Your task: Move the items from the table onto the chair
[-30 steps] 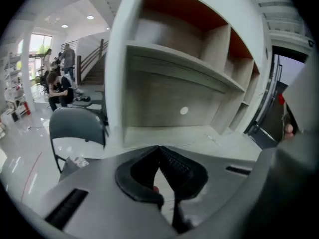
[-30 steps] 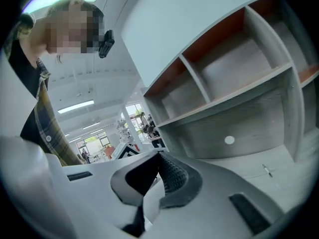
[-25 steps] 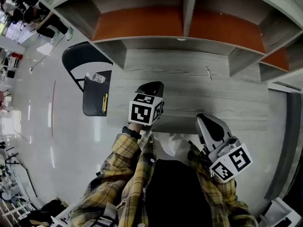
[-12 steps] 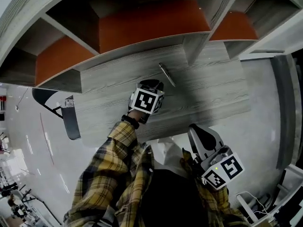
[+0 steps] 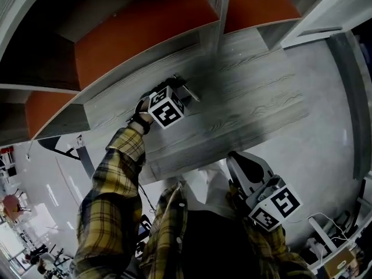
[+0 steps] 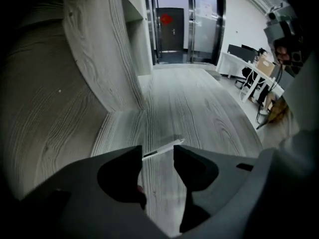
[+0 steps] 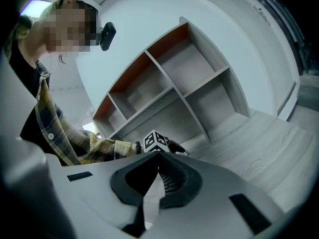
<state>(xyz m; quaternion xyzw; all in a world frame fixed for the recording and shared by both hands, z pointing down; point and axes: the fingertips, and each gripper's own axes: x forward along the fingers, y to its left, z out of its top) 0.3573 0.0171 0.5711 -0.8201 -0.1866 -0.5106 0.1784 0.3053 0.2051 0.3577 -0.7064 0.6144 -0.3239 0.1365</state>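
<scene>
On the table [image 5: 250, 106], the pen [image 6: 167, 147] loses one end behind a jaw of the left gripper [image 6: 158, 152] — its jaws just opened, standing either side of it — and left of the table the chair [image 5: 85, 158] shows only partly, its load too small to tell.

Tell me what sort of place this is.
Probably an office or lab workroom: a grey wood-grain table backed by a grey shelf unit with orange back panels, a glass-panelled doorway at the far end, and a cluttered white desk to one side.
</scene>
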